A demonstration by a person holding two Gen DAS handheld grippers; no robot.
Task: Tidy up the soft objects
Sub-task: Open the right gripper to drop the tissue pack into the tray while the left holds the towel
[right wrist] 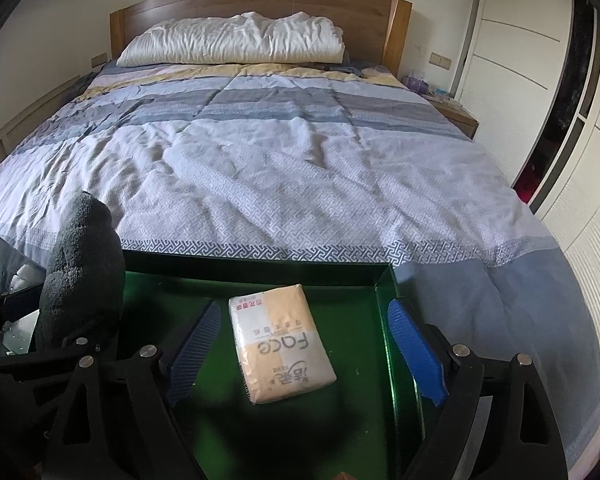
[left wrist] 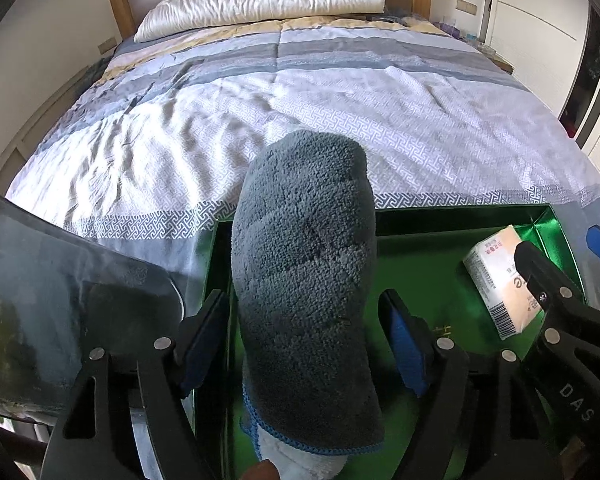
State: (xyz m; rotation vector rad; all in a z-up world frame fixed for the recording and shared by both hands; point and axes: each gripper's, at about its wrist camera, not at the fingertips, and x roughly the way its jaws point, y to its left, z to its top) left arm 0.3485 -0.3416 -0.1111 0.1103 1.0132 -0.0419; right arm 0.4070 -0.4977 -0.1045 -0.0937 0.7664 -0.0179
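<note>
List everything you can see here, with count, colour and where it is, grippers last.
towel: one, grey-blue, rolled, standing in the tray's left end between the left gripper's open jaws
tissue pack: one, peach and white, flat on the tray floor
tray: one, green, at the bed's foot
quilt: one, blue-grey striped, over the bed
pillow: one, white, against the headboard
headboard: one, wooden
wardrobe: one, white, right wall
left gripper: black, blue pads, open
right gripper: black, blue pads, open around the pack
</note>
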